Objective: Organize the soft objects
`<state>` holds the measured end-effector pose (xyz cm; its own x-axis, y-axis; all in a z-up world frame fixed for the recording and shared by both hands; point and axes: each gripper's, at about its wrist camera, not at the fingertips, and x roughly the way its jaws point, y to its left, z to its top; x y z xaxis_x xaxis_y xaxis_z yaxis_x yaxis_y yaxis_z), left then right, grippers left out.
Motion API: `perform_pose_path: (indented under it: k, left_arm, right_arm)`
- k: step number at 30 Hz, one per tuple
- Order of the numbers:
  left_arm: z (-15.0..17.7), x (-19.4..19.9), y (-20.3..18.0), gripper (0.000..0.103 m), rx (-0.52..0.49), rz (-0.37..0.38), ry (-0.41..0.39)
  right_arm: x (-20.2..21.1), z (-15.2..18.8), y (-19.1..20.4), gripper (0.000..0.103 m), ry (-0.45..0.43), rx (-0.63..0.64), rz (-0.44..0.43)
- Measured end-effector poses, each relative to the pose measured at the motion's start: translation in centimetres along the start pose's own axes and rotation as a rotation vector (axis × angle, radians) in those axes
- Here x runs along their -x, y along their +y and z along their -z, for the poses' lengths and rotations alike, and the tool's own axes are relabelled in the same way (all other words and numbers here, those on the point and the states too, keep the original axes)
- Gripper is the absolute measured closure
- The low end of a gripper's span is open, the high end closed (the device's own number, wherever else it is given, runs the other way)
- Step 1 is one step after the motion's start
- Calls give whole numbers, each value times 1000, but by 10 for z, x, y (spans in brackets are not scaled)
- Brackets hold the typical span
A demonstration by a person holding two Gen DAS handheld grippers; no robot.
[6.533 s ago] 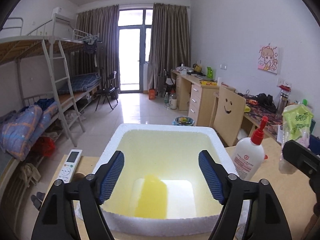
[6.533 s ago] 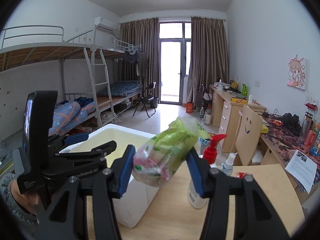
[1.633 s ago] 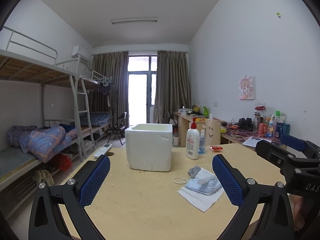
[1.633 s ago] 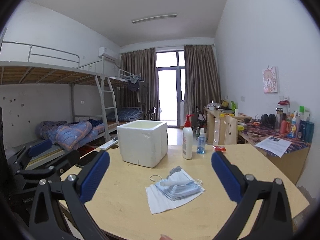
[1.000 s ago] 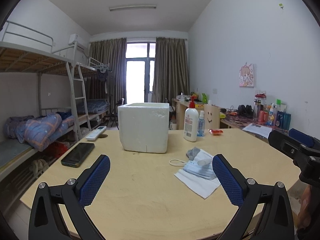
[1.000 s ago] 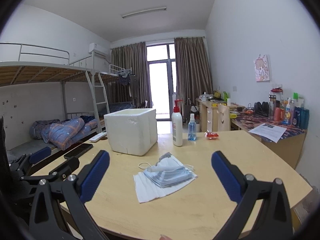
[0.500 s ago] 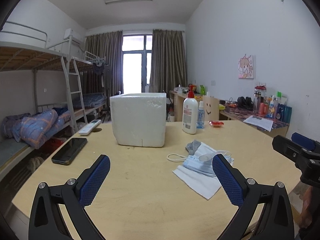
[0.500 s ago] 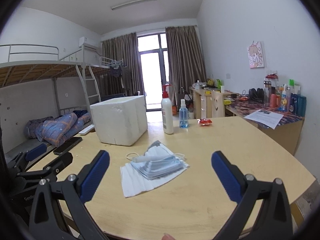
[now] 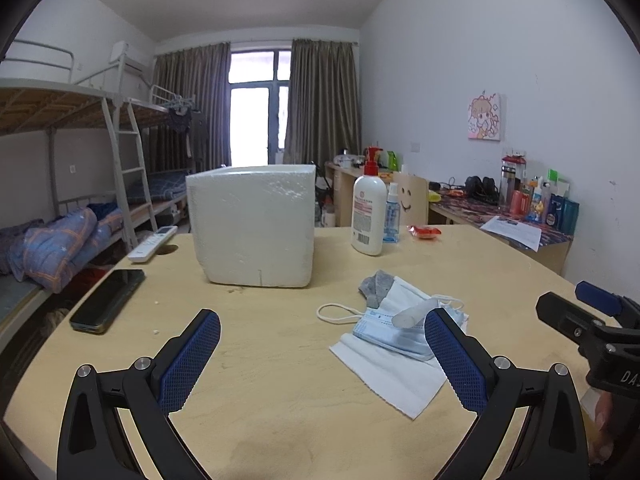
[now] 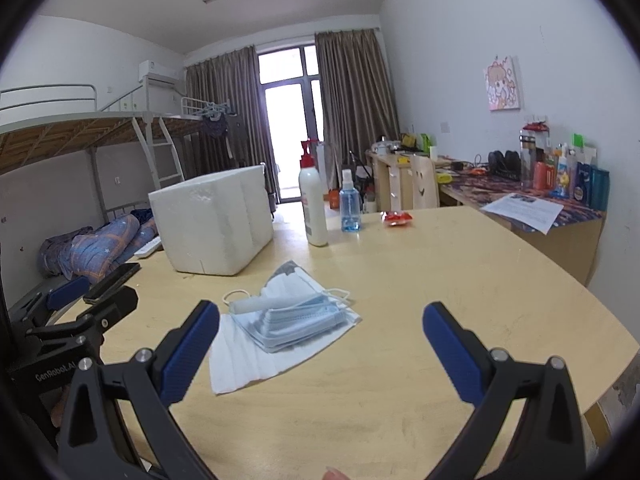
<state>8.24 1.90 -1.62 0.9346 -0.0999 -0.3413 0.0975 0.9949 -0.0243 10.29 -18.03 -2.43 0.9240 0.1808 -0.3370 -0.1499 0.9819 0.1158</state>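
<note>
Here both tools hang above the wooden table (image 9: pixel 280 380) with nothing between their pads. The left gripper (image 9: pixel 322 356) has its jaws spread wide, and so does the right gripper (image 10: pixel 320 344); neither touches any object.

In the left wrist view, the pile of soft things lies at about two o'clock from the gripper's centre: a stack of blue face masks (image 9: pixel 400 334) rests on a white cloth (image 9: pixel 396 372), with a small white roll (image 9: pixel 414 314) on top of the masks and a grey sock (image 9: pixel 376 288) tucked at the far edge of the pile. A loose ear loop (image 9: pixel 336 314) trails out at the pile's nine o'clock side. The right finger's pad overlaps the near edge of the masks in the frame, though whether it touches them cannot be told.

The white foam box (image 9: pixel 254 224) stands upright at about eleven o'clock, well beyond the pile. A lotion pump bottle (image 9: pixel 369 210) and a small blue spray bottle (image 9: pixel 392 218) stand just beside each other at one o'clock from the box. A red wrapper (image 9: pixel 424 231) lies past them. At nine o'clock, near the table's edge, lies a black phone (image 9: pixel 108 300), and a white remote (image 9: pixel 152 243) sits farther off.

In the right wrist view the same pile sits at about eleven o'clock from the gripper's centre.
</note>
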Motion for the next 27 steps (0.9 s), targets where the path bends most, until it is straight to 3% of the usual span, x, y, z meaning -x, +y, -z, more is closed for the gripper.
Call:
perform_pose_path:
  k: [12,27]
  left_arm:
    - [-11,-24,5,1,8,3,39]
    - [-23,-61,-5,1,-16,22,110]
  right_arm:
    - [-29,-5,-13,0,54,-50,-16]
    - [-52,-13,-11,0,104,-20,-28]
